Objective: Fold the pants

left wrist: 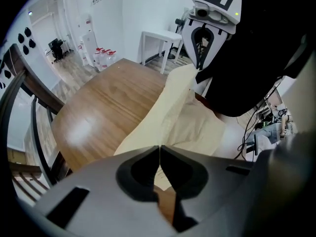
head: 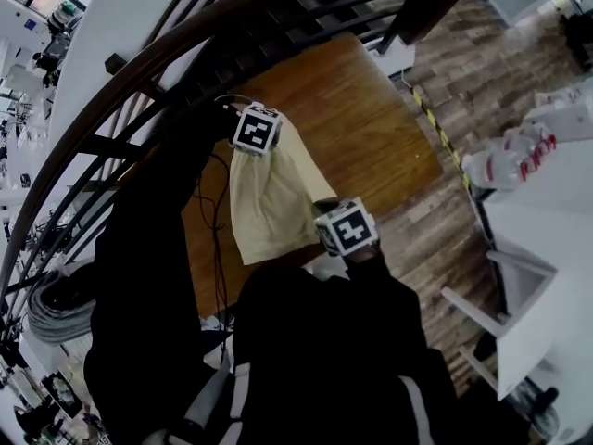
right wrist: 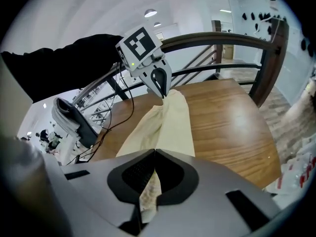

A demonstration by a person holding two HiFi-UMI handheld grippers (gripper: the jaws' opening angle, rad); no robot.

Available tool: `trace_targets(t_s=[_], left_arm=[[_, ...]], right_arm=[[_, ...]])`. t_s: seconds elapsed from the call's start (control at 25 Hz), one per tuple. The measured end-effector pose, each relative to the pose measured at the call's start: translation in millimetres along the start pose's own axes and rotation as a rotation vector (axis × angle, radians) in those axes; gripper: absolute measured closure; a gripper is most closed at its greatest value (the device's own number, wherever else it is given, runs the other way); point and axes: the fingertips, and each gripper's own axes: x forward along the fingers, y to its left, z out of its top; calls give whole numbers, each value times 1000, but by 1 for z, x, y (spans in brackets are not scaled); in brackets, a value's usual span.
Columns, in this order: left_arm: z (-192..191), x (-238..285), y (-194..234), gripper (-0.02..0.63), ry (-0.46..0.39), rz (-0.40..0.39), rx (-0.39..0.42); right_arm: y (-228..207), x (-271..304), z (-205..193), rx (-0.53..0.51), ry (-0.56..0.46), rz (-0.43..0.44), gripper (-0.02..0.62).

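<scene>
The left gripper (left wrist: 159, 149) is pinched tight on one end of the pale yellow pants (head: 269, 202). The right gripper (right wrist: 154, 154) is pinched tight on the other end. The pants hang between them, over the brown wooden table (head: 371, 119).

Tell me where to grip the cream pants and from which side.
I'd pinch the top edge at its two ends, from above. The pants are thin, limp cloth hanging flat over the table; only an edge fits between jaws. The left gripper and right gripper are shut there already.
</scene>
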Motion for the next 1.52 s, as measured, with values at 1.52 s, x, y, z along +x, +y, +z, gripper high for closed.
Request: trace_targets(t_s=[1.52], left_arm=[[-77,24,-71,594,9,20,-33]], right_arm=[[151,97,8,18,69,186,588]])
